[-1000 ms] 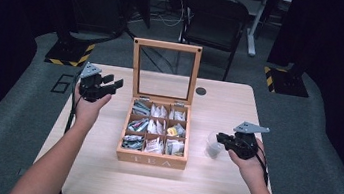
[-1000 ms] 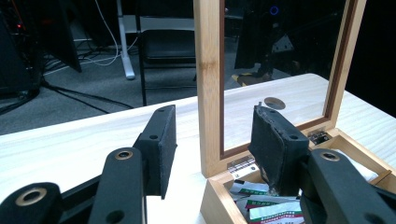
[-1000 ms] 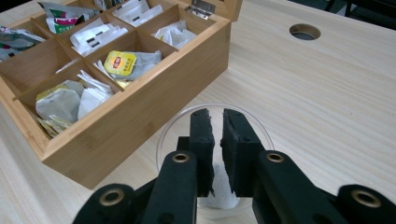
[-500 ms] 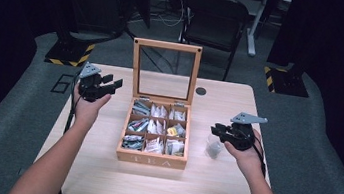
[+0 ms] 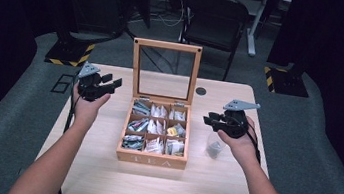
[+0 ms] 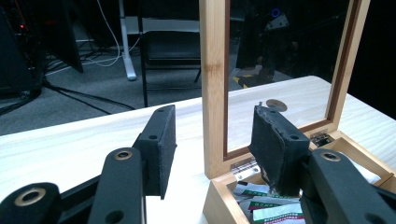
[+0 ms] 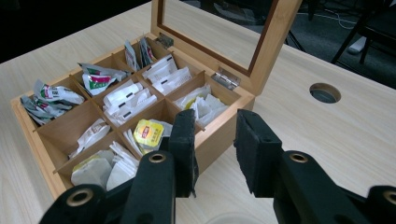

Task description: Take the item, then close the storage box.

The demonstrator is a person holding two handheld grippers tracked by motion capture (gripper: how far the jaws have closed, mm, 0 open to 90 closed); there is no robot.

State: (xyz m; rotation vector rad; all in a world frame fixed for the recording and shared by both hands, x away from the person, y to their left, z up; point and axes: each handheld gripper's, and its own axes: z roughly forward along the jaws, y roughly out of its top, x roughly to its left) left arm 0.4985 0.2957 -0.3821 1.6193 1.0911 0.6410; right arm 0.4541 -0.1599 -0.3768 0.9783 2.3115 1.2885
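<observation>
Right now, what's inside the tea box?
The tea box, lid up, has nine compartments holding tea bags: white packets in the middle ones, a yellow packet on the side nearest the right gripper. What lies under the top packets is covered.

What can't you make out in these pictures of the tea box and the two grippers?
- Small clear object on the table under the right gripper: high view too small to identify; right gripper view cuts it off at the bottom edge.
- Tea bag labels in the tea box: too small or blurred everywhere.
- Left gripper view: its jaws and the upright lid hide most compartments.
</observation>
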